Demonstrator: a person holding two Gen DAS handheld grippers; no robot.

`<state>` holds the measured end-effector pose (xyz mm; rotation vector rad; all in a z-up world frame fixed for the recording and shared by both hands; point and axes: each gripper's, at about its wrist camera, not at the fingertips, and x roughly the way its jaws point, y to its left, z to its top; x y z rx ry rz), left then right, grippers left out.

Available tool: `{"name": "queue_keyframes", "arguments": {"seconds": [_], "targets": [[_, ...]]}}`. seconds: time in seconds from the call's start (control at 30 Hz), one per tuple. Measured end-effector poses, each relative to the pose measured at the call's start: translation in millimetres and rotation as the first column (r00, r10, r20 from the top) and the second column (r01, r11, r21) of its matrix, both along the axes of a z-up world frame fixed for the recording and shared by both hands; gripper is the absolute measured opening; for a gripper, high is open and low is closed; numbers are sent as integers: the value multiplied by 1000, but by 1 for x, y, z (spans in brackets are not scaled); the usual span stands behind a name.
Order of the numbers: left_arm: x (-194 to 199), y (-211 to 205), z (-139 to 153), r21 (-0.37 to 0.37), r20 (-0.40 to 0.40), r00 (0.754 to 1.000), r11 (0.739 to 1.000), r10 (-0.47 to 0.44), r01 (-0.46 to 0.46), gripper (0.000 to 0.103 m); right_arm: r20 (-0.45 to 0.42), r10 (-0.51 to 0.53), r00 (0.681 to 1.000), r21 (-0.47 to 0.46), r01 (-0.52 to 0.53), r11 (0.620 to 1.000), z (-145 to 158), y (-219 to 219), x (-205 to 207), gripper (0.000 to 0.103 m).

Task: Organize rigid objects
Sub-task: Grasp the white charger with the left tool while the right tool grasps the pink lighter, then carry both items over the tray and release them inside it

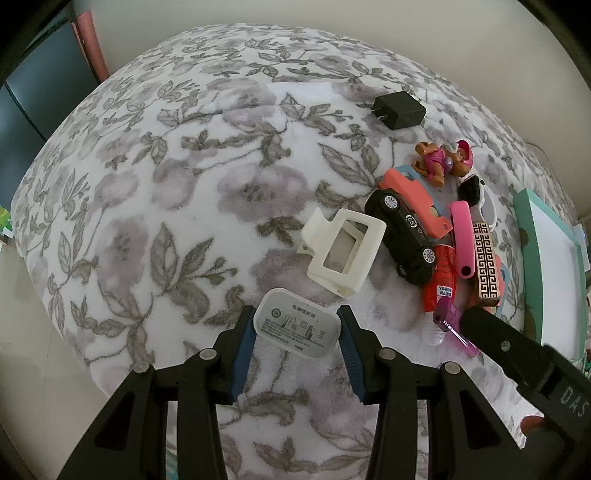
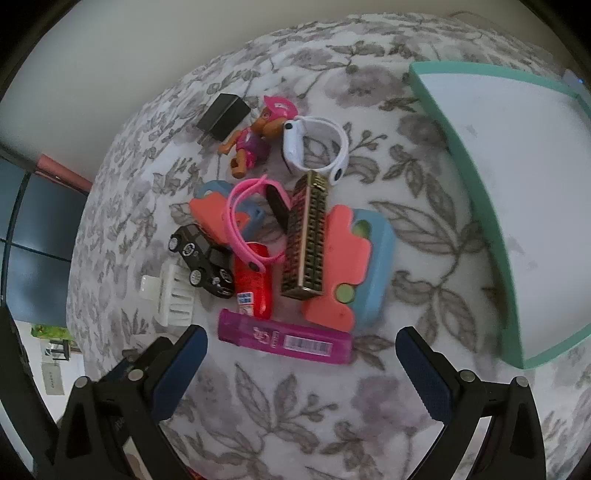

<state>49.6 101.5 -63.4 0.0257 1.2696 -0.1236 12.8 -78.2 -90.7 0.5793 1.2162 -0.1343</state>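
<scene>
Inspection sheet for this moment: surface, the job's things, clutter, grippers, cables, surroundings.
Surface: floral blanket.
Job's things: white charger; purple lighter; black toy car; white hair clip; black adapter; pup figure; white watch; teal tray, nothing seen inside.
Clutter: piled toys beside the tray.
Grippers: left gripper shut on white charger; right gripper open above purple lighter.
Cables: nothing seen.
Surroundings: pale wall.
</scene>
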Motion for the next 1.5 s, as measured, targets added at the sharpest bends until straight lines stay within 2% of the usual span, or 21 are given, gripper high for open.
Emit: {"name": "queue_keyframes", "arguments": {"seconds": [0.23,0.6,0.9,1.13,1.5], "targets": [[0,1,0,-5,3,1000,1000,-1,1,46,-20,1,1000,-5,-1,1000,-7,8,8,101],[0,1,0,-5,5,1000,1000,-1,1,46,-23,-7,1000,-27,7,1000,-8,7,8,85],[-1,0,1,-4,7,1000,1000,-4,4,46,-13,-11,1000,-11,11,1000,-5,2,1,84],[-4,1,4,-14,15,1000,1000,-4,4,46,-5,-19,1000,-10,19,1000,8,-8,-13,84],[-10,-13,24,8,50,998,999,-35,35,46,82,-47,996,-34,50,998,47,-33,-29,84]]}}
